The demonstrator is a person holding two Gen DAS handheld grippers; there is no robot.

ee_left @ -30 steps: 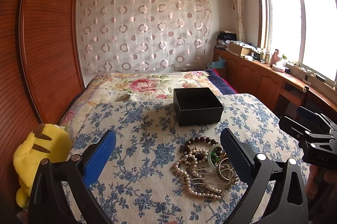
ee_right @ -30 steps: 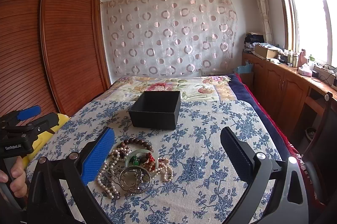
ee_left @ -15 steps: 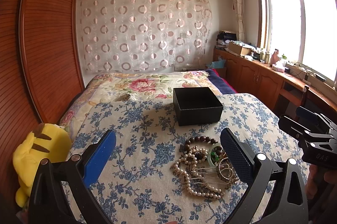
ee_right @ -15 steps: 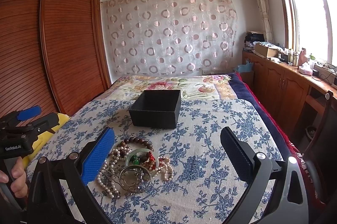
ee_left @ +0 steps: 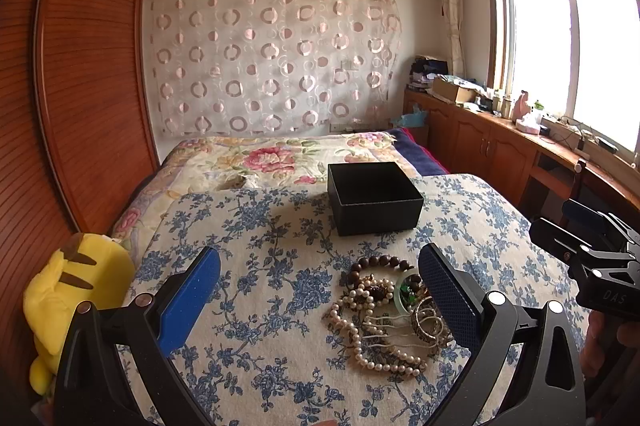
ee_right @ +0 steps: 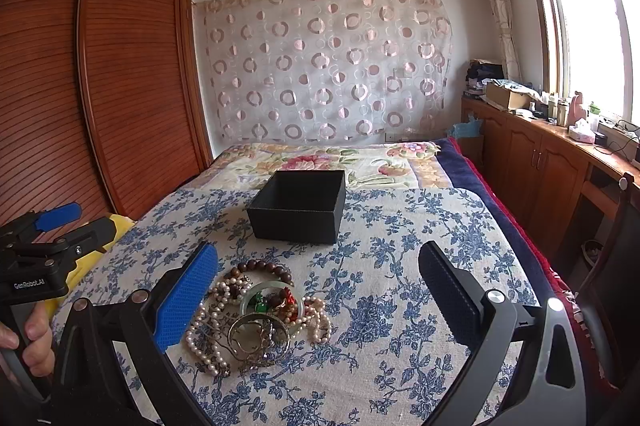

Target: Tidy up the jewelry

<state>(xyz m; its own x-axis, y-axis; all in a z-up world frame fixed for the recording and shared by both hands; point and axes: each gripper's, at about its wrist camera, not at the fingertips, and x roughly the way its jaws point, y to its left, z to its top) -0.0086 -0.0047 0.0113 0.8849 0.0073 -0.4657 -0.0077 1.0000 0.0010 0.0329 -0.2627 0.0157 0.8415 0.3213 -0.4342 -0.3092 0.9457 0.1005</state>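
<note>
A pile of jewelry (ee_left: pixel 388 314) lies on the blue-flowered cloth: pearl strands, a brown bead bracelet, a green bangle and metal bangles. It also shows in the right wrist view (ee_right: pixel 256 314). An open black box (ee_left: pixel 374 197) stands behind it, seen too in the right wrist view (ee_right: pixel 298 205). My left gripper (ee_left: pixel 320 282) is open and empty, the pile by its right finger. My right gripper (ee_right: pixel 318 282) is open and empty, the pile by its left finger. Each gripper shows at the edge of the other's view.
A yellow plush toy (ee_left: pixel 72 290) sits at the left edge of the bed. A wooden wardrobe (ee_right: pixel 100 85) stands on the left. Wooden cabinets (ee_left: pixel 500 145) with clutter run under the window on the right. A floral quilt (ee_left: pixel 280 157) lies behind the box.
</note>
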